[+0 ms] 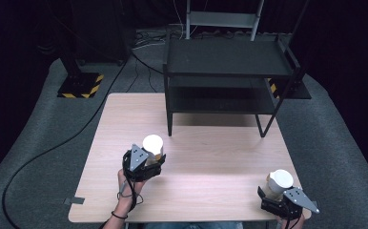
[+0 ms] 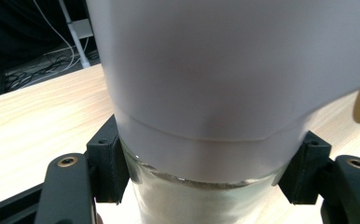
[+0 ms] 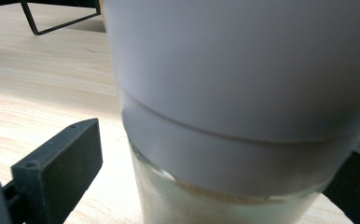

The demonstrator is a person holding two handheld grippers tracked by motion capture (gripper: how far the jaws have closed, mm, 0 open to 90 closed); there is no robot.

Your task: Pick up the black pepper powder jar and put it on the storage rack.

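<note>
Two white-lidded jars stand on the table point(image 1: 206, 157). The left gripper point(image 1: 146, 164) pinches the left jar point(image 1: 153, 145) at mid-table left. The right gripper's point(image 1: 280, 198) jaws stand spread around the right jar point(image 1: 280, 181) at the near right corner, one pad point(image 3: 61, 172) apart from the glass.

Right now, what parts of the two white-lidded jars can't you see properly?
- Left jar: top and base cut off by the left gripper view's edges; contents blurred.
- Right jar: right gripper view crops its top and base; whether the right gripper presses it, cannot tell.
- High view: both jars too small, glass hidden behind the grippers.
</note>
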